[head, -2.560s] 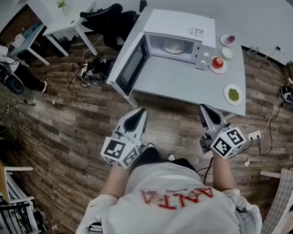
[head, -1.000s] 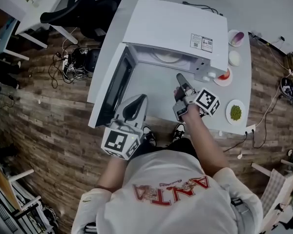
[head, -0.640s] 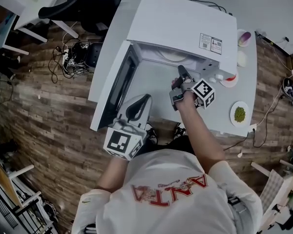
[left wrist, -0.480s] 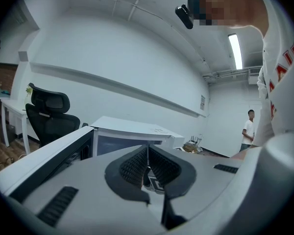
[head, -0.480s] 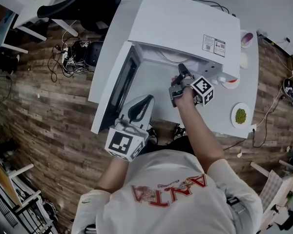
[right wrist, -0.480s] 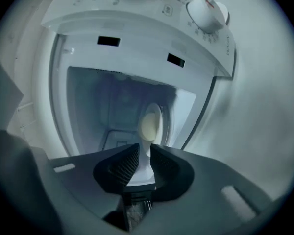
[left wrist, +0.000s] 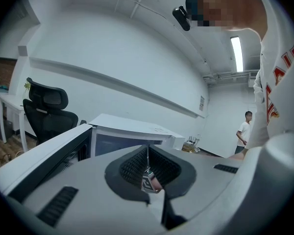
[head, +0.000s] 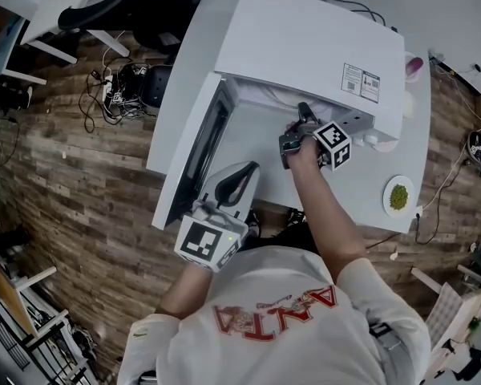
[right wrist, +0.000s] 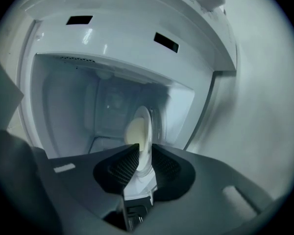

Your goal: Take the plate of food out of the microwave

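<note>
White desk (head: 252, 147) carries open microwave (head: 305, 46) holding plate (right wrist: 146, 121) of pale food (right wrist: 132, 131).

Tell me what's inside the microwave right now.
A white plate of pale food sits in the microwave cavity, its near rim between the right gripper's tongs. The tongs cover the rim's near edge, and in the head view the microwave's top largely hides the plate.

The right arm stretches forward, the right gripper (head: 303, 109) rolled sideways with its jaws narrowly parted astride the plate (right wrist: 143, 126) rim, while the left gripper (head: 240, 176) waits near the waist, jaws together.
</note>
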Demonstrator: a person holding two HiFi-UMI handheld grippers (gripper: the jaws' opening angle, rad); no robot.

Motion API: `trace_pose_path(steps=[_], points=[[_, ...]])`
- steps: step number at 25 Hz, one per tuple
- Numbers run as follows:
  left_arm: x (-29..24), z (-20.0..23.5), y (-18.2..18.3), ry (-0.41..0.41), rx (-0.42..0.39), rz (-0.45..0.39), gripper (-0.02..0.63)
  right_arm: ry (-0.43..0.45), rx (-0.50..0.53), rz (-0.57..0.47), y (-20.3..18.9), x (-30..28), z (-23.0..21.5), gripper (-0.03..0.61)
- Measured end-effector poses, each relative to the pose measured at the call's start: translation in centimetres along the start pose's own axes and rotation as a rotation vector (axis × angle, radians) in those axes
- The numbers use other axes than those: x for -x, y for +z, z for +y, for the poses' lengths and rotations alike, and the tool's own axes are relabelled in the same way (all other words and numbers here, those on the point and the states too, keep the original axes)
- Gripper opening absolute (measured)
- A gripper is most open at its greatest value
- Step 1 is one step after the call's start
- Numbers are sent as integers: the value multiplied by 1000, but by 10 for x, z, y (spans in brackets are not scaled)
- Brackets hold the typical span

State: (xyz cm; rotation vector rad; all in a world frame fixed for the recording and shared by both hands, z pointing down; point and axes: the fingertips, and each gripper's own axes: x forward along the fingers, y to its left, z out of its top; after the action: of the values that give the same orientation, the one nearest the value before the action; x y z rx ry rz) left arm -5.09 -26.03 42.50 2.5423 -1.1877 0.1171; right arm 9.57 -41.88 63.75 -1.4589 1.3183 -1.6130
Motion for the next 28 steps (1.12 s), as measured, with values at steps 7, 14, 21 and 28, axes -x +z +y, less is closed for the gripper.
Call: trace_pose_path(steps=[7,14,21,28], points=[[-2,6,-1,7,9,6,17,-33,-7,-30,5,-5,-6,55],[-3,9,-3,13,18,10,17,-56,-6,-42,11,-8,-7,44],[-3,9,-2,9,13,13,17,-67,21,-36,9,-3,-5,20],[-5,3,-2,-6,24,12,17,-54,1,-29,8,15,-5,17]])
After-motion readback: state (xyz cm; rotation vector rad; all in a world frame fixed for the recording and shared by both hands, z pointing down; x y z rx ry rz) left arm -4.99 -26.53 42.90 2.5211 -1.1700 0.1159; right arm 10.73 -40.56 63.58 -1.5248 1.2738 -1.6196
